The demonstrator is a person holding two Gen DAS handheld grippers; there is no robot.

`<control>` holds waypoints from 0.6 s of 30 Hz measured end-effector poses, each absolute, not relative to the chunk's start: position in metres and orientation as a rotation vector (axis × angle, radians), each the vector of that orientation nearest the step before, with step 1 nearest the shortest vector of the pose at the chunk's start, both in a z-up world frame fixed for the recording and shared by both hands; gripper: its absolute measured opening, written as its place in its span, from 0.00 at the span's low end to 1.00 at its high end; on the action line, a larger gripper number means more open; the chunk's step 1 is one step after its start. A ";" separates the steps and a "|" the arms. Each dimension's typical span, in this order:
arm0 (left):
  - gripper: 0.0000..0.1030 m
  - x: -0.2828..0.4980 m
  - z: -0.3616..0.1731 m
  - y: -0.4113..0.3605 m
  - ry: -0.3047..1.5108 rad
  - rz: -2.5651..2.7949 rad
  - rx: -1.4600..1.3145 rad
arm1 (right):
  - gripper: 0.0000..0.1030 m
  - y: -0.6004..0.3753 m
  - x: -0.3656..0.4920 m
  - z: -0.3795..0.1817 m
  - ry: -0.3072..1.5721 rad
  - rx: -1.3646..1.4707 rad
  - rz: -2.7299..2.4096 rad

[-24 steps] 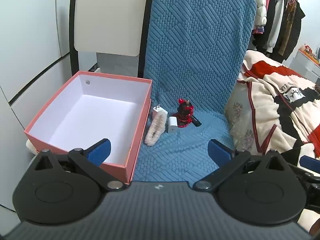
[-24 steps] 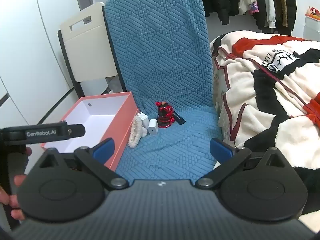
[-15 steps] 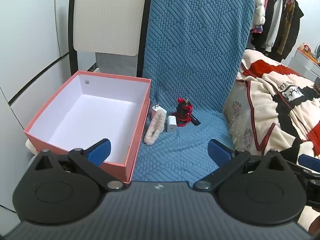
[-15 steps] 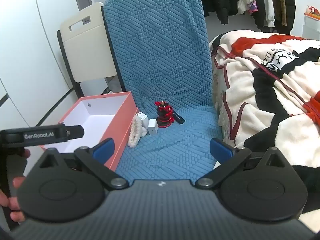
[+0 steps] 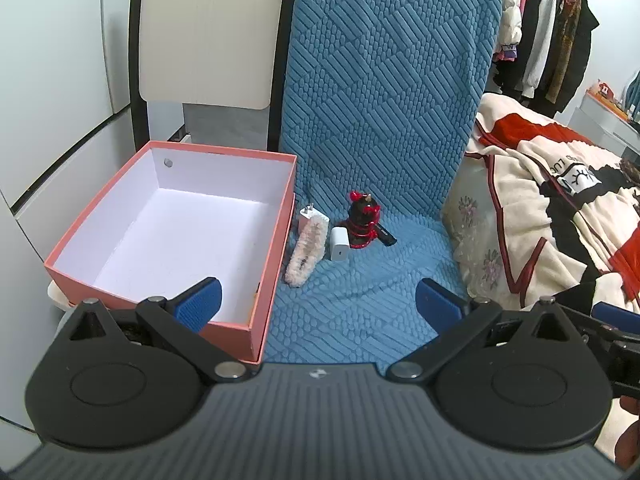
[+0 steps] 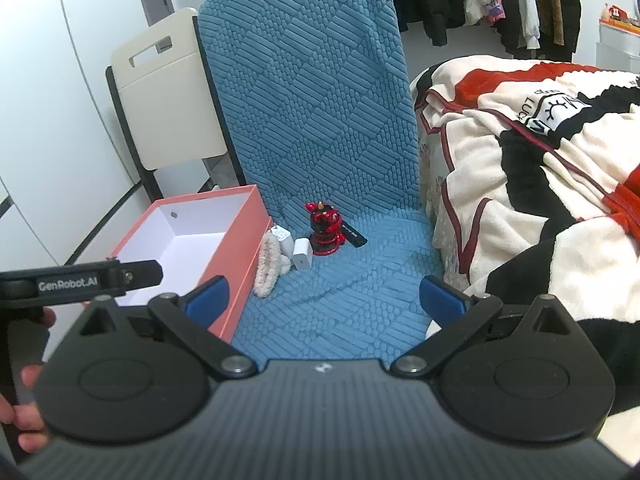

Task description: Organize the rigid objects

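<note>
I see a bed (image 6: pixel 540 168) on the right, covered with a cream, red and black blanket (image 5: pixel 560 200), and pressed against its side a chair under a quilted blue cover (image 5: pixel 380 100) that runs up the backrest and over the seat. Behind it stands a second chair with a cream back (image 5: pixel 208 32), and clothes (image 5: pixel 544 28) hang on a rail in the far corner. On the left, just beside the blue seat, sits an open pink box (image 5: pixel 276 264) with a white inside, and I see nothing lying in it. The things to sort are bunched at the back of the blue seat, close to the box's right wall: a fluffy pale brush (image 5: pixel 305 256) lying lengthwise nearest the box, a white plug (image 5: pixel 309 216) with its prongs up just behind it, a small white charger cube (image 5: pixel 340 243) standing beside the brush, a red and black figurine (image 5: pixel 362 224) upright next to the cube, and a black stick (image 5: pixel 385 236) lying flat against the figurine's far side. My left gripper (image 5: pixel 318 304) hangs over the front of the seat and the box corner, its jaws spread as wide as they go with nothing between them. My right gripper (image 6: pixel 326 298) is likewise wide apart and empty, well short of the cluster, with the left tool and a hand (image 6: pixel 24 400) visible at its left edge.
</note>
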State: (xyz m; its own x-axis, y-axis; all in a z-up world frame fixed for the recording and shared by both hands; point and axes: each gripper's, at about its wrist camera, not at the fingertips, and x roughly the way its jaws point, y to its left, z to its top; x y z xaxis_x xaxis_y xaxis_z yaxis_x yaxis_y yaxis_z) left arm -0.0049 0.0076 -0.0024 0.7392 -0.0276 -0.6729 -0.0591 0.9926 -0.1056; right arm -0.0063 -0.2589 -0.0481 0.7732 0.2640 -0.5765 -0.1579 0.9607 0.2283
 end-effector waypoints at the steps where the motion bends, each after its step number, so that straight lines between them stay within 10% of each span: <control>1: 1.00 -0.004 -0.002 0.009 0.739 0.014 -0.120 | 1.00 -0.258 -0.006 -0.048 0.646 0.173 0.226; 18: 1.00 0.010 -0.017 0.040 0.745 -0.021 -0.089 | 1.00 -0.233 -0.004 -0.056 0.637 0.208 0.187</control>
State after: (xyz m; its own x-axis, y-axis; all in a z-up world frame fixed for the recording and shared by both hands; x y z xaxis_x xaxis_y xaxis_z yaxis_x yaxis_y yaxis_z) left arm 0.0102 0.0396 -0.0174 0.7349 -0.0505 -0.6763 -0.0131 0.9960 -0.0886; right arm -0.0044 -0.2334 -0.0561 0.7887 0.2356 -0.5679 -0.1085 0.9625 0.2486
